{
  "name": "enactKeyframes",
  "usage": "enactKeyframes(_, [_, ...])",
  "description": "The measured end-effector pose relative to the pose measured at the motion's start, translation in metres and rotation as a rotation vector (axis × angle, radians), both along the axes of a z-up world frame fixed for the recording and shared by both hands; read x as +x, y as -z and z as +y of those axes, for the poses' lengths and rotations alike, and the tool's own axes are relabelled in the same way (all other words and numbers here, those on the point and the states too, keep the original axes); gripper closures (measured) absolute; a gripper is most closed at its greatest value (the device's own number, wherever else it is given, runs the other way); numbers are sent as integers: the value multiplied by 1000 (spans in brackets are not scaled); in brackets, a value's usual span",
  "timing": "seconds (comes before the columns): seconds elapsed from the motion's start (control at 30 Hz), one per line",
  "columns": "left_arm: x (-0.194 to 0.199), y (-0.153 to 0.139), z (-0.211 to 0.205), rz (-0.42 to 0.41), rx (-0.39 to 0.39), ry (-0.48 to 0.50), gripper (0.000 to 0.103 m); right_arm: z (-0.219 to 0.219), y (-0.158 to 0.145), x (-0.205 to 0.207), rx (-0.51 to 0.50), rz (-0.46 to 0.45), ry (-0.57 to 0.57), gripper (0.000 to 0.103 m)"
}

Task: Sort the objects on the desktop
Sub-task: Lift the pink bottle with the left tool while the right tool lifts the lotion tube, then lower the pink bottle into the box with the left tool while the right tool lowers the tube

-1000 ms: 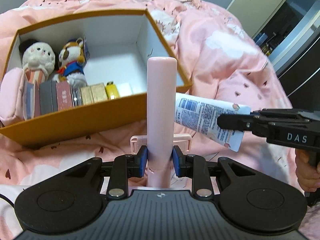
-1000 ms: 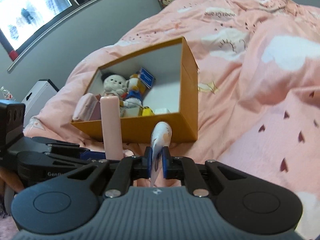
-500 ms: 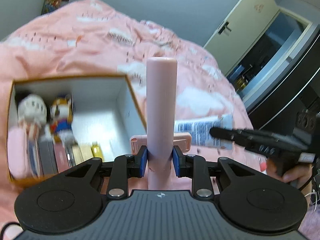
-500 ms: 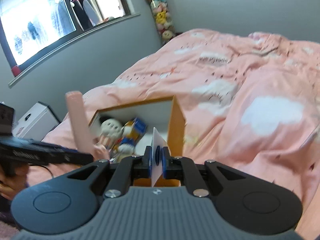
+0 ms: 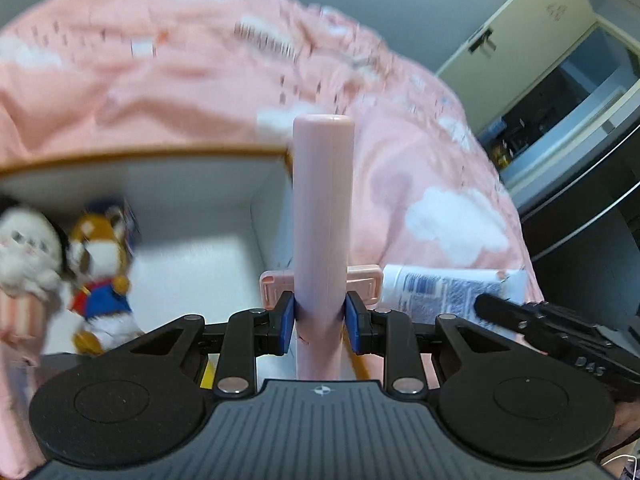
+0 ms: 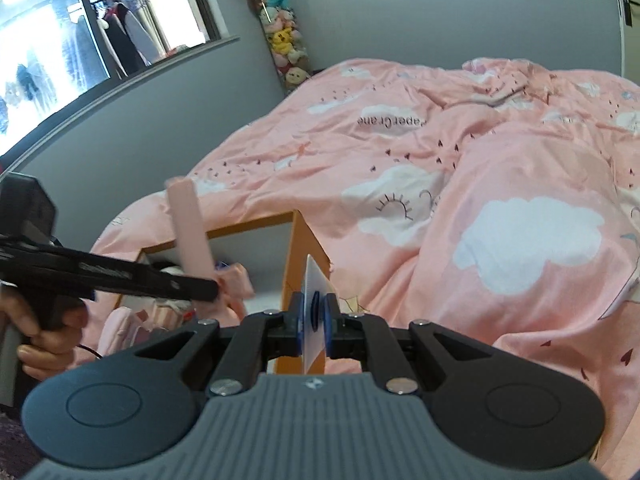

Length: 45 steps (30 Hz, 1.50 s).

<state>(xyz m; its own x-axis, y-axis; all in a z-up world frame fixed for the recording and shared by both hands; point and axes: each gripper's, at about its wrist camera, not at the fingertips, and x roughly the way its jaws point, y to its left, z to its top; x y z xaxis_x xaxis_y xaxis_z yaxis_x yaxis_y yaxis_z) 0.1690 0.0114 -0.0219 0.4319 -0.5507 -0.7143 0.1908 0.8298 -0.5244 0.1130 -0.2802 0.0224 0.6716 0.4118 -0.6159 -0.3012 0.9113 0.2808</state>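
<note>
My left gripper [image 5: 320,322] is shut on a tall pink cylinder device [image 5: 323,216] with a pink clip at its base, held over the right part of the orange box [image 5: 140,156]. The same device shows in the right wrist view [image 6: 191,232]. My right gripper [image 6: 314,326] is shut on the flat end of a white tube [image 6: 314,296]; in the left wrist view the tube [image 5: 440,290] lies level just right of the box. The box [image 6: 298,248] holds two plush toys [image 5: 96,264] at its left.
The box sits on a pink cloud-print duvet [image 6: 500,208] covering a bed. A grey wall with a window [image 6: 60,52] is on the left, hanging plush toys [image 6: 280,36] in the corner. A dark doorway [image 5: 560,100] lies to the right.
Both grippers rose with their objects and moved closer over the box. The box now fills the lower left of the left view; the right view looks higher across the bed.
</note>
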Motion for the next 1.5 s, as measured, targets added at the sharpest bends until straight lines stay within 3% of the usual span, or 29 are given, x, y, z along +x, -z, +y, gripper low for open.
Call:
enactKeyframes(0.27, [32,40,9,126,-78,25,73,1,23,20,-6,58,16,93])
enactKeyframes(0.4, [41,55,17,176,-50,-6,73,5,29,27,-2,79,15,93])
enactKeyframes(0.53, [47,75,18,244,-121,-19,73,8,34,32,-13,88,18,93])
enactKeyframes(0.77, [53,103,25,316,-166,-102,73,12,39,41,-15,106,10,93])
enactKeyframes(1.0, [59,118,20,347,-137,-129,73,18,44,46,-23,115,0,93])
enactKeyframes(1.2, [60,115,17,351,-106,-128,73,20,39,46,-31,104,-1,93])
enactKeyframes(1.33, [58,110,16,350,-62,-130,70,22,26,41,-33,70,-5,93])
enactKeyframes(1.5, [48,95,25,305,-99,-140,66,26,1,28,-36,11,-20,93])
